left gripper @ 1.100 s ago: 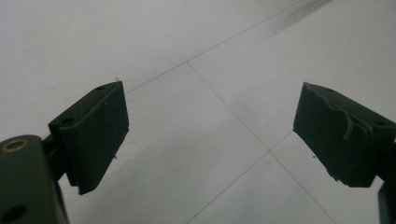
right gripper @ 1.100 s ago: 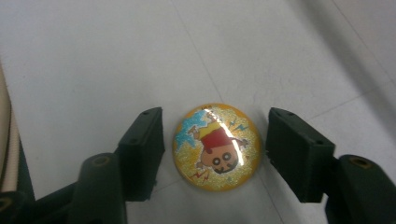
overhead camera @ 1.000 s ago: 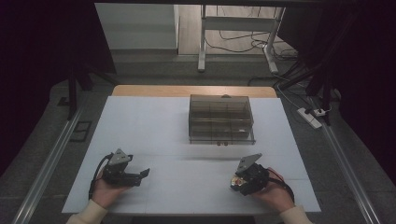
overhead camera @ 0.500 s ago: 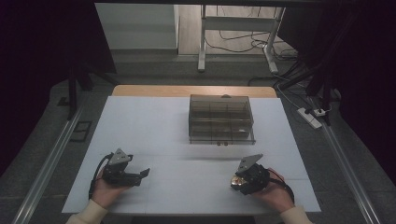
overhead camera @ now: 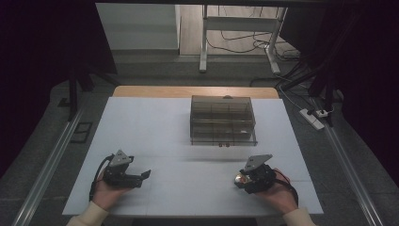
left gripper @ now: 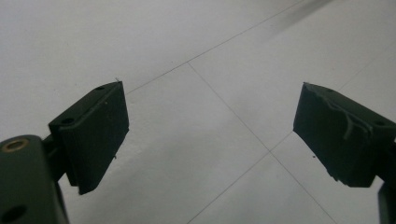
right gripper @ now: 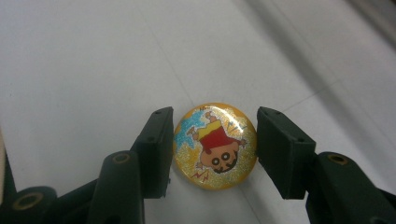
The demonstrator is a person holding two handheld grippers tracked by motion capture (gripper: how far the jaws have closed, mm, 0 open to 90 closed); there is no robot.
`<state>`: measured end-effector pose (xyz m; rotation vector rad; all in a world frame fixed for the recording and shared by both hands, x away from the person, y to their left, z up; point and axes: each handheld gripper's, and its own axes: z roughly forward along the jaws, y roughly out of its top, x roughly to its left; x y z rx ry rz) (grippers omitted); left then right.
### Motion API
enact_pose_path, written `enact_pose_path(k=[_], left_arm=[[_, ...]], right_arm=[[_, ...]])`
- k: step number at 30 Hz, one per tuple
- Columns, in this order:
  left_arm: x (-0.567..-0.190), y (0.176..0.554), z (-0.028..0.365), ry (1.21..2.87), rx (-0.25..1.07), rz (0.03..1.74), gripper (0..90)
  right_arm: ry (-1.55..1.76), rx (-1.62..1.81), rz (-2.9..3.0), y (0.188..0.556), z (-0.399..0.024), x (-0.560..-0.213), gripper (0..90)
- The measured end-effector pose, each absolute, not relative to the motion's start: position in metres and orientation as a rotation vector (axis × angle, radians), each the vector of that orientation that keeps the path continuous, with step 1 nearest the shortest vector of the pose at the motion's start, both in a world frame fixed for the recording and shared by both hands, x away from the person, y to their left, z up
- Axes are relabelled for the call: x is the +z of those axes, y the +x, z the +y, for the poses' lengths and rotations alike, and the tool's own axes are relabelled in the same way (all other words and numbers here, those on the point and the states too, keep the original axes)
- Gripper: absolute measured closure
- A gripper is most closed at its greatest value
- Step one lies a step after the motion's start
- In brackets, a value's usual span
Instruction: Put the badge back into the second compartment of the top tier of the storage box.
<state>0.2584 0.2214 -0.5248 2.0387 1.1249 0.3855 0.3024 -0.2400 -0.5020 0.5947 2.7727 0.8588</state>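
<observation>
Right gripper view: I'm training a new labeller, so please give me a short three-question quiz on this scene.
1. True or false: the right gripper is shut on a round cartoon badge.
2. How do the left gripper jaws stand? A) wide apart with nothing between them B) shut on a pen
3. What stands at the far middle of the white table?

Key: 1 true. 2 A. 3 A clear plastic drawer box.
</observation>
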Motion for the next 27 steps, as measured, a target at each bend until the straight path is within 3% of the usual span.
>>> enact_pose_path(k=[27], left_arm=[[-0.525, 0.258, 0.221, 2.039, 0.387, 1.127, 10.2]], right_arm=[[0.723, 1.138, 2.572, 0.305, -0.263, -0.488, 46.7]])
